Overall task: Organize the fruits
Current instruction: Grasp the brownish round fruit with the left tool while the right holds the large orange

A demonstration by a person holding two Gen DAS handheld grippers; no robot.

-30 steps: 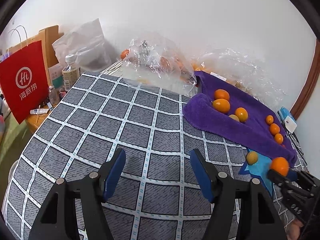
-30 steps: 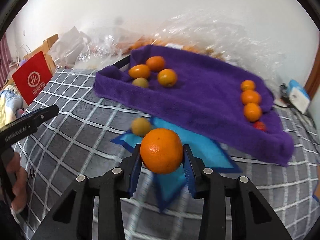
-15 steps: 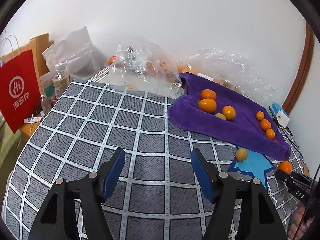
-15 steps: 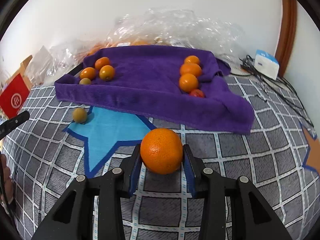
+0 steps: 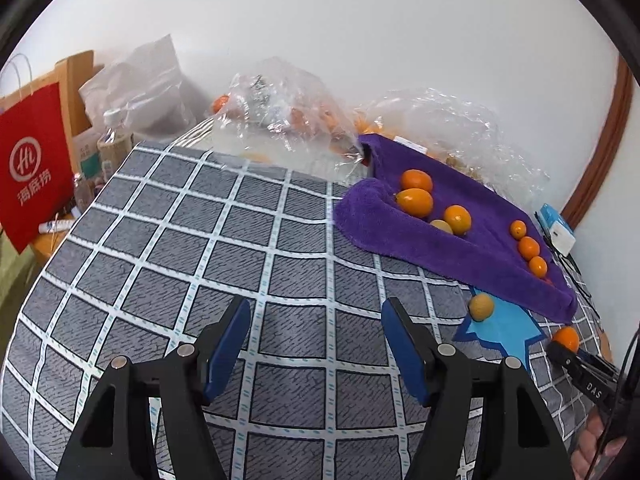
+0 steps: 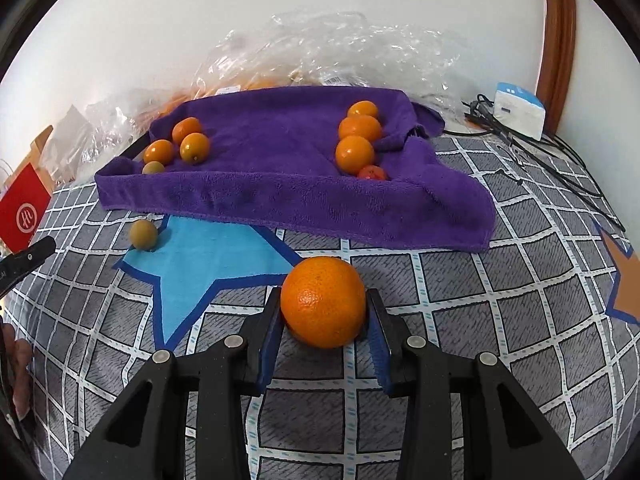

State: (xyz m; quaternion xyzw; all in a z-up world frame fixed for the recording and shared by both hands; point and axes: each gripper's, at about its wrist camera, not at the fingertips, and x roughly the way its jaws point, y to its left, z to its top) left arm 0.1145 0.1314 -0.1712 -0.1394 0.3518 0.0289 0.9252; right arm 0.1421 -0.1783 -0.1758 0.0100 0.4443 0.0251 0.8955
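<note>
Right gripper [image 6: 324, 320]: jaws clamped on a large orange [image 6: 323, 302], one pad on each flank, held low over the checked cover, just in front of the purple towel [image 6: 280, 196]. Judged purpose: carry to a group.

On the towel, fruit lies sorted: round oranges [image 6: 357, 142] in a row at its right end, oval kumquats [image 6: 182, 146] at its left.

One greenish kumquat [image 6: 143, 234] lies off the towel, at its front-left edge, unsorted.

Left gripper [image 5: 315, 346]: jaws apart, empty, well left of the towel, evidently idle.
</note>
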